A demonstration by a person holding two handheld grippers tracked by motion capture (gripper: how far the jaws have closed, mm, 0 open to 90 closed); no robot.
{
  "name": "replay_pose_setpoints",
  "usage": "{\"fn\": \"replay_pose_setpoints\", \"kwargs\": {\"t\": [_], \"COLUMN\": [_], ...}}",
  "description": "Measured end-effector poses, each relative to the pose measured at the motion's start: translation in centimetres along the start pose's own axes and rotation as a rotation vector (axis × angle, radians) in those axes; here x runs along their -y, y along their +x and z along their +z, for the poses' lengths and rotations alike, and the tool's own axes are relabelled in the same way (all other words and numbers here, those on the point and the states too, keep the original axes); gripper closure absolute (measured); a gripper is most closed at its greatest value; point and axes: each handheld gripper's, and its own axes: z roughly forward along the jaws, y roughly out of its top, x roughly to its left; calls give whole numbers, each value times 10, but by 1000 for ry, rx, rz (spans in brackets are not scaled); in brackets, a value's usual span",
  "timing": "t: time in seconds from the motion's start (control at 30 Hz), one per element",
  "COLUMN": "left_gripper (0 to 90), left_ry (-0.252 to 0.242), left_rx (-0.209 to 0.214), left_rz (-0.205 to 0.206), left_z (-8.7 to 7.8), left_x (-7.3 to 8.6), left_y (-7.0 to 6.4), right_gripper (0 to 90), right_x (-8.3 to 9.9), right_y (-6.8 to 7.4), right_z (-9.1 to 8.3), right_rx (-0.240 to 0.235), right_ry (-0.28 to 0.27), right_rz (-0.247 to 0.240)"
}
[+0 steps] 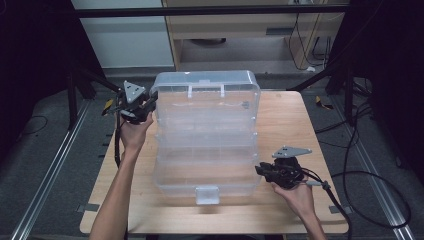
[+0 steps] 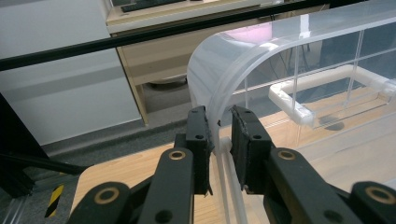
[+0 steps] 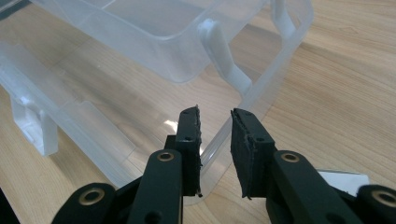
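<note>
A large clear plastic organiser box (image 1: 205, 145) stands opened out in tiers on the wooden table (image 1: 285, 120). Its domed lid (image 1: 205, 82) is raised at the far side. My left gripper (image 1: 152, 103) is at the lid's far left corner. In the left gripper view its jaws (image 2: 219, 135) close on the lid's curved edge (image 2: 210, 79). At the box's near right corner is my right gripper (image 1: 259, 169). In the right gripper view (image 3: 215, 126) its jaws pinch the clear rim of the base (image 3: 266, 79), below an upper tray (image 3: 154, 32).
A white latch (image 1: 207, 195) hangs at the box's near side, and a white handle (image 2: 299, 100) is seen through the lid. Bare wood lies right of the box. Black frame legs and cables (image 1: 360, 165) surround the table on the floor.
</note>
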Motion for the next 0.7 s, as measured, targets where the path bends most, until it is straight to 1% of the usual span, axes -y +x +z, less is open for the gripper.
{"fn": "replay_pose_setpoints", "kwargs": {"t": [0.3, 0.47, 0.7], "left_gripper": [765, 765, 760], "left_ry": [8, 6, 27], "left_rx": [-5, -7, -9], "left_rz": [8, 1, 12], "left_z": [4, 8, 15], "left_x": [-1, -1, -3], "left_y": [1, 2, 4], "right_gripper": [731, 731, 731], "right_x": [0, 0, 0], "right_y": [1, 1, 1], "right_z": [0, 0, 0], "right_rx": [4, 7, 9], "right_ry": [-1, 0, -1], "right_rz": [-1, -2, -3]}}
